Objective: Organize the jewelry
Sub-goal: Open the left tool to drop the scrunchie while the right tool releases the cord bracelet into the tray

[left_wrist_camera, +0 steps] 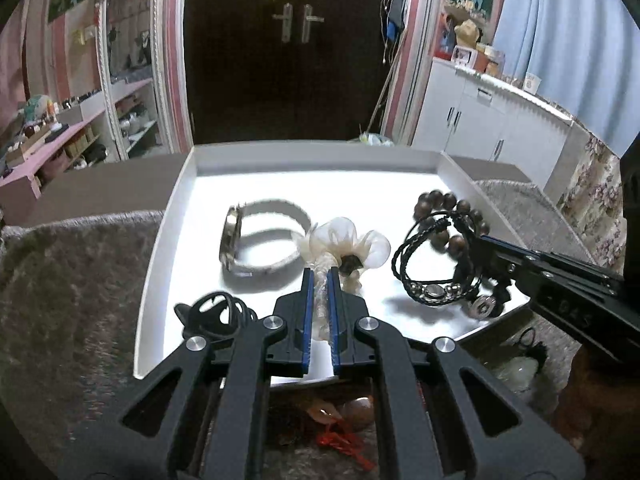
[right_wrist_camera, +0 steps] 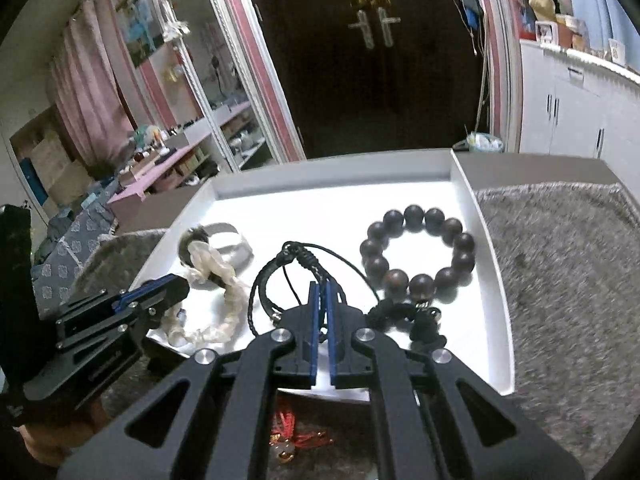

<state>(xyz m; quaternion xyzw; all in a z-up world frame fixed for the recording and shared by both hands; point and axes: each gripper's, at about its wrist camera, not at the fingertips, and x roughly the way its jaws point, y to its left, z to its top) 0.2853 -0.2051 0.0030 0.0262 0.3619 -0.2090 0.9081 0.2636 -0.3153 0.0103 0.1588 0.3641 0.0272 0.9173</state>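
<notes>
A white tray [left_wrist_camera: 304,160] lies on a grey fuzzy cover. My left gripper [left_wrist_camera: 320,274] is shut on a pale braided bracelet [left_wrist_camera: 322,300] with a sheer flower [left_wrist_camera: 348,240], just above the tray floor. The right wrist view shows that braid [right_wrist_camera: 218,320] hanging from the left gripper [right_wrist_camera: 182,284]. My right gripper [right_wrist_camera: 322,286] is shut on a black braided cord bracelet [right_wrist_camera: 276,276] with metal charms [left_wrist_camera: 432,292]. In the left wrist view the right gripper [left_wrist_camera: 482,238] reaches in from the right. A dark wooden bead bracelet [right_wrist_camera: 416,248] and a grey-strapped watch [left_wrist_camera: 256,240] lie in the tray.
A black looped band [left_wrist_camera: 216,312] sits at the tray's front left corner. A red tassel charm [left_wrist_camera: 344,436] and a pale stone pendant [left_wrist_camera: 516,368] lie on the cover in front of the tray. Behind are a dark door, shelves and white cabinets.
</notes>
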